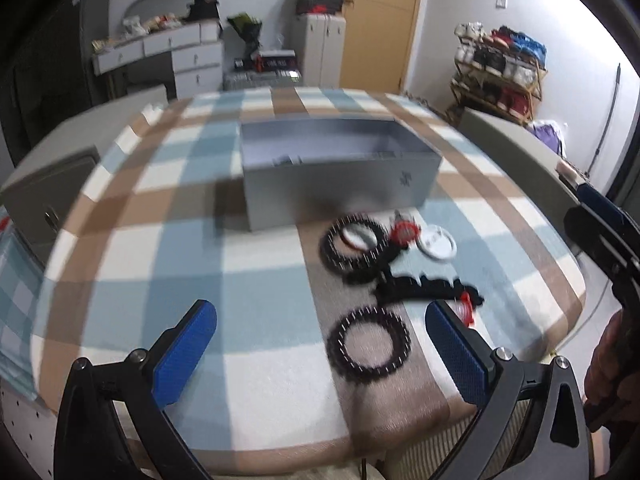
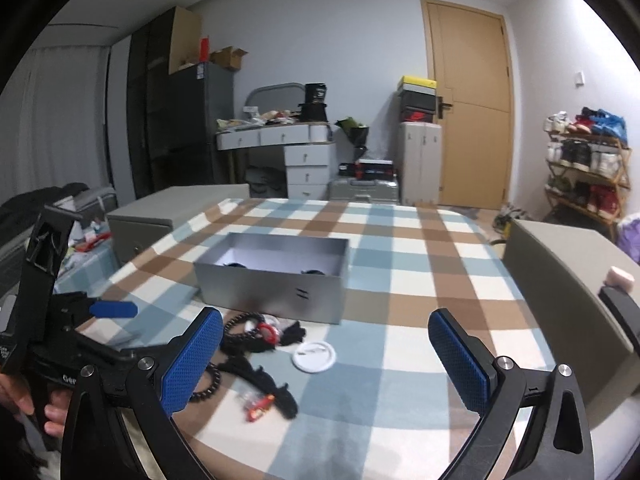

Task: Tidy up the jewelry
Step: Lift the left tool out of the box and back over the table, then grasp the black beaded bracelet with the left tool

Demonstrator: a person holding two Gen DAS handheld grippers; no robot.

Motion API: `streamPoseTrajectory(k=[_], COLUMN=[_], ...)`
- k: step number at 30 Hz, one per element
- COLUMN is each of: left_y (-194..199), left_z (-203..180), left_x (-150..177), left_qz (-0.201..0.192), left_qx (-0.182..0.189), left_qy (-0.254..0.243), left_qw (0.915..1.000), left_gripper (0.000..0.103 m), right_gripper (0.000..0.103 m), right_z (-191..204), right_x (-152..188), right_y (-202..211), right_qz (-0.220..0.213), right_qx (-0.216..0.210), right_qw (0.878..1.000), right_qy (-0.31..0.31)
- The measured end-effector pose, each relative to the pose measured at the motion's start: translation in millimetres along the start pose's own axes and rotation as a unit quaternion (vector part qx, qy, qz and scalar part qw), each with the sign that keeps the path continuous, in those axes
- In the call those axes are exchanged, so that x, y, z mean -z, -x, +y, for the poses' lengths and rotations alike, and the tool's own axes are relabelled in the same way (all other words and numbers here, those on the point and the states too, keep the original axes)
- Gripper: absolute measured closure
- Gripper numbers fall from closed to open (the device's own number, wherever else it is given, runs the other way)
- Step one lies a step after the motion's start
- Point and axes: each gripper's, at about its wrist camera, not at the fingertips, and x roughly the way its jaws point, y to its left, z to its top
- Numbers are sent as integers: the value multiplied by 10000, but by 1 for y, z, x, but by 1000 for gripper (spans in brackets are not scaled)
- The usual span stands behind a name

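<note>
A grey open box point(image 1: 340, 184) stands on the plaid-covered table point(image 1: 160, 240); it also shows in the right wrist view point(image 2: 276, 284). In front of it lie a black beaded bracelet point(image 1: 370, 346), a second black bracelet point(image 1: 352, 246), a black lace choker point(image 1: 428, 286), a red ring-shaped piece point(image 1: 404, 232) and a white round disc point(image 1: 438, 244). My left gripper point(image 1: 320, 344) is open above the near bracelet. My right gripper point(image 2: 326, 356) is open and empty above the white disc point(image 2: 314, 356), right of the black pieces point(image 2: 260, 372). Dark items lie inside the box.
Grey cabinets stand at the table's left point(image 2: 160, 216) and right point(image 2: 560, 264). A white desk point(image 2: 288, 152), a wooden door point(image 2: 468, 112) and a shoe rack point(image 2: 584, 168) stand at the back of the room. The left gripper's body point(image 2: 60, 320) sits at the right view's left edge.
</note>
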Motion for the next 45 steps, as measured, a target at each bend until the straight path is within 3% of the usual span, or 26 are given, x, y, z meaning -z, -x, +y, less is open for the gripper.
streamPoseTrajectory(k=[10, 16, 19, 21, 23, 27, 35, 45], left_y=[-17, -18, -15, -12, -10, -10, -6, 8], left_z=[-11, -24, -28, -29, -34, -37, -33, -24], left_x=[11, 14, 13, 13, 12, 12, 8, 0], left_qz=[512, 562, 541, 543, 543, 524, 446, 151], left_qx=[41, -86, 1, 60, 151, 138, 138, 118], left_qy=[-133, -590, -721, -808, -923, -1102, -1002, -776], left_qw=[9986, 9966, 9959, 9952, 9941, 9924, 9939, 9968], left_gripper=[1, 5, 21, 43, 58, 65, 66, 66], right_gripper=[0, 0, 0, 0, 0, 0, 0, 1], right_z=[-4, -1, -1, -2, -3, -8, -15, 6], right_x=[11, 12, 12, 12, 12, 13, 17, 32], right_y=[0, 1, 0, 0, 0, -2, -6, -21], right_qz=[217, 215, 256, 278, 297, 383, 553, 1116], right_qx=[-169, -233, -243, -267, -276, -419, -718, -1491], right_qw=[9996, 9995, 9994, 9992, 9991, 9982, 9946, 9814], right_qy=[-58, -45, -38, -69, -83, -208, -501, -458])
